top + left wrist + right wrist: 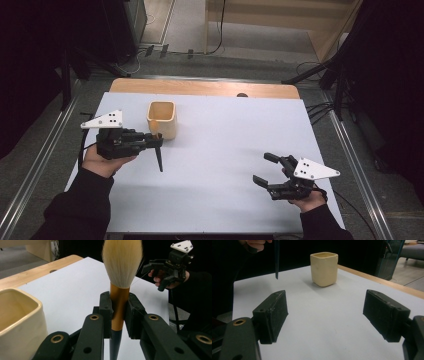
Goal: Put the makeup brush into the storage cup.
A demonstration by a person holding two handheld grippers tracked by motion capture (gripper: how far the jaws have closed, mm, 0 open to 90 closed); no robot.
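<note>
Brush look: we see a makeup brush (117,302) with a full, rounded head of pale cream bristles, a shiny copper-gold ferrule below it, and a thin dark handle that tapers to a point.
Brush axis: in the left gripper view its long axis runs straight up and down between the pads, bristles at the top and handle tip at the bottom. In the high view the dark handle (159,159) hangs below the gripper and points toward the near edge of the tabletop; the bristle end is hard to make out there.
Brush place: we find it held off the surface over the left half of the tabletop (220,150), just beside the cup on its near side. In the right gripper view the handle tip (276,260) hangs clear above the white surface.
Left gripper: the left gripper (156,141) has its fingers (106,312) pinching the brush at the gold ferrule, one pad on each side.
Right gripper: the right gripper (265,168) sits near the right near corner of the tabletop, its fingers (273,315) spread wide with nothing between them, aimed toward the cup.
Cup: a cream, square-sided cup (162,119) with rounded corners stands upright toward the far left of the tabletop, mouth open upward.
Tabletop: white sheet, with a wooden strip along the far edge.
</note>
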